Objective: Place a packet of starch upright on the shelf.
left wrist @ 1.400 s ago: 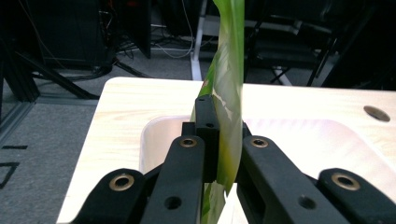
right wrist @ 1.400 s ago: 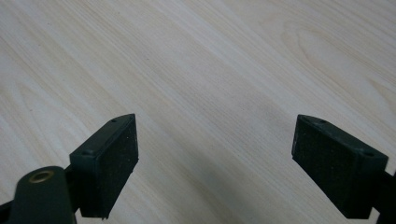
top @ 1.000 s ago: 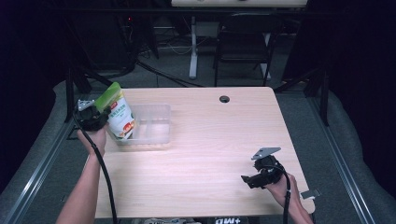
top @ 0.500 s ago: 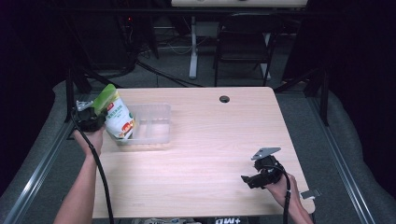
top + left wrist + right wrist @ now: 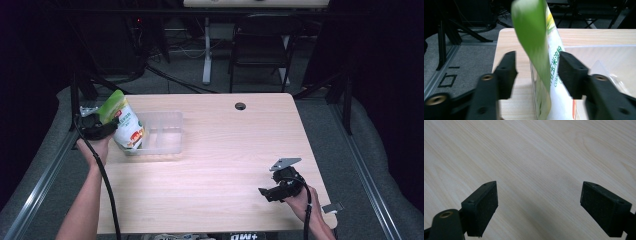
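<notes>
Left gripper view first: your left tongs have just been opening, and the pouch stands between the jaws. The left pad is plainly clear of it; the right pad sits just beside the printed face, contact hard to judge. Reads as a release, with the pouch no longer pinched.

Pouch location: at the left end of the clear plastic tray, bottom down at or inside the tray's left wall; which side of the wall the base sits, you cannot tell from here. Long axis near upright, leaning slightly, green sealed top pointing up and a little toward the bench's left edge. Printed face turned toward the tray.

Step in hand, as a judgement: setting the pouch into the tray and letting go. Next move calls for drawing the left tongs straight back off the pouch without brushing the green flap; a nudge could tip it, since it stands tall on a narrow base.

Right gripper view: your right tongs are wide apart, nothing between them, bare wood beneath. In the high view they idle near the bench's near right corner, well apart from the tray.
</notes>
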